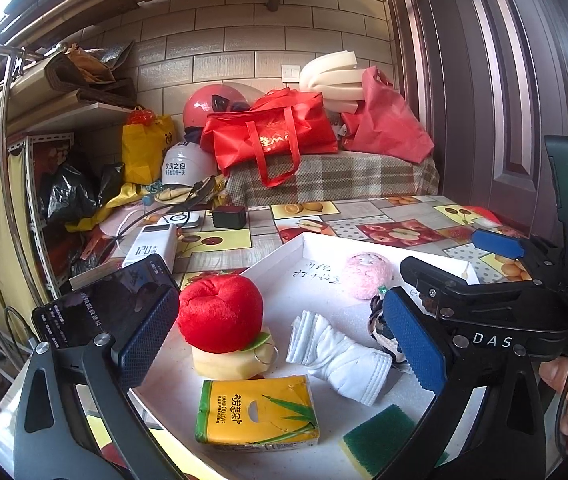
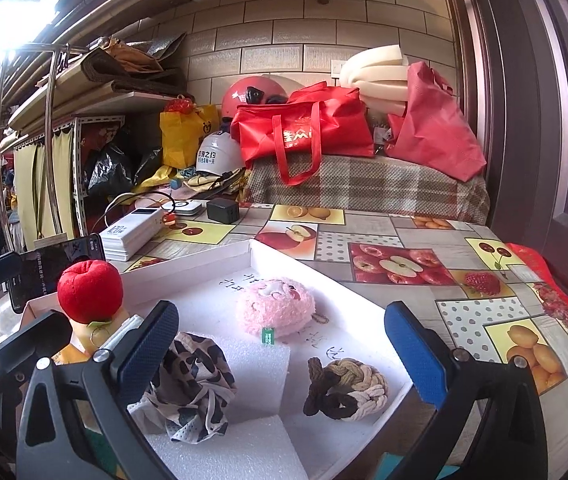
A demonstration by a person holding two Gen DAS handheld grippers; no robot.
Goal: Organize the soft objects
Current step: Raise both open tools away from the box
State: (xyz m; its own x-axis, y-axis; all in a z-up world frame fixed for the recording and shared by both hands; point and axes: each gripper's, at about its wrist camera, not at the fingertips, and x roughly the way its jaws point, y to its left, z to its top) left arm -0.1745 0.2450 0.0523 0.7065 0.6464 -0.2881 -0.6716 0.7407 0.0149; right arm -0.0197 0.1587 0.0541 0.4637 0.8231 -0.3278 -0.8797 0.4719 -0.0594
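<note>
A white tray (image 1: 276,258) on the table holds soft things. In the left wrist view: a red plush apple (image 1: 220,314) on a yellow sponge, a white rolled cloth (image 1: 336,354), a yellow tissue pack (image 1: 258,410), a green sponge (image 1: 380,438) and a pink fluffy puff (image 1: 366,274). My left gripper (image 1: 284,344) is open above the white cloth. In the right wrist view: the tray (image 2: 188,258), the puff (image 2: 276,306), a leopard-print cloth (image 2: 194,386), a braided rope knot (image 2: 348,388) and the apple (image 2: 90,286). My right gripper (image 2: 280,356) is open above the tray, empty.
A phone (image 1: 104,304) stands at the tray's left edge. A white power bank (image 1: 152,244), a black charger (image 1: 229,216) and cables lie behind. Red bags (image 1: 268,132), helmets and foam sit on a plaid-covered bench at the back. A door stands on the right.
</note>
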